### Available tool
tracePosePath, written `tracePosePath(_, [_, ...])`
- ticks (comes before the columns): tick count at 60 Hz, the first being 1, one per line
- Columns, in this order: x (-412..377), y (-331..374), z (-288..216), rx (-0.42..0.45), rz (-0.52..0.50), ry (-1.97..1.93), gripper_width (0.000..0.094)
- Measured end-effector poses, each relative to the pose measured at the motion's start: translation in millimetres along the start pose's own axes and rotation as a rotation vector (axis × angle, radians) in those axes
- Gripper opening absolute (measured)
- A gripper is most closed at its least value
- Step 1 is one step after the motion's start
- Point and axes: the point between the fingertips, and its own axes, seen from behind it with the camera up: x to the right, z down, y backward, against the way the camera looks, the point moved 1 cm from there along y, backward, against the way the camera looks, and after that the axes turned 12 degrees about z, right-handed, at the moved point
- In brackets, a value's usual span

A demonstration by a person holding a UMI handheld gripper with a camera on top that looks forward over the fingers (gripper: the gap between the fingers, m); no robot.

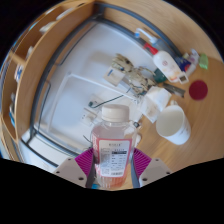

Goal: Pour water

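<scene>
Jaws grip a clear plastic bottle — pinkish liquid, white cap

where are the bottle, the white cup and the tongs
bottle (pixel 112 148), gripper view, on its label, between the fingers
white cup (pixel 173 124), gripper view, on its outer wall, beyond the bottle
tongs (pixel 112 166), gripper view, midway between the two pink-padded fingertips, closed on the bottle

Lower part of bottle cut off below, between the purple pads; print on its label too small to read. Contact of fingers with bottle not discernible. Clutter beyond the white cup too small and jumbled to identify.
</scene>
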Motion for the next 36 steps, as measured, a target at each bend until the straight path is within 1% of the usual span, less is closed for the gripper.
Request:
tracePosePath(4, [-0.3, 1.1, -9.7, -0.069, -0.057, -0.195, 0.0543])
tracePosePath(8, [-9.1, 8.4, -15.1, -0.160, -0.110, -0.412, 0.0542])
tracePosePath(13, [-15.5, 10.9, -27.6, -0.249, -0.201, -0.658, 0.0541])
tracePosePath(15, [-16.5, 14.8, -33.5, -0.281, -0.216, -0.754, 0.0543])
tracePosePath(21, [-13.8, 14.1, -45.0, -0.327, -0.273, -0.914, 0.0543])
tracePosePath(36, [-1.0, 7.7, -50.7, -0.366, -0.290, -1.019, 0.0541])
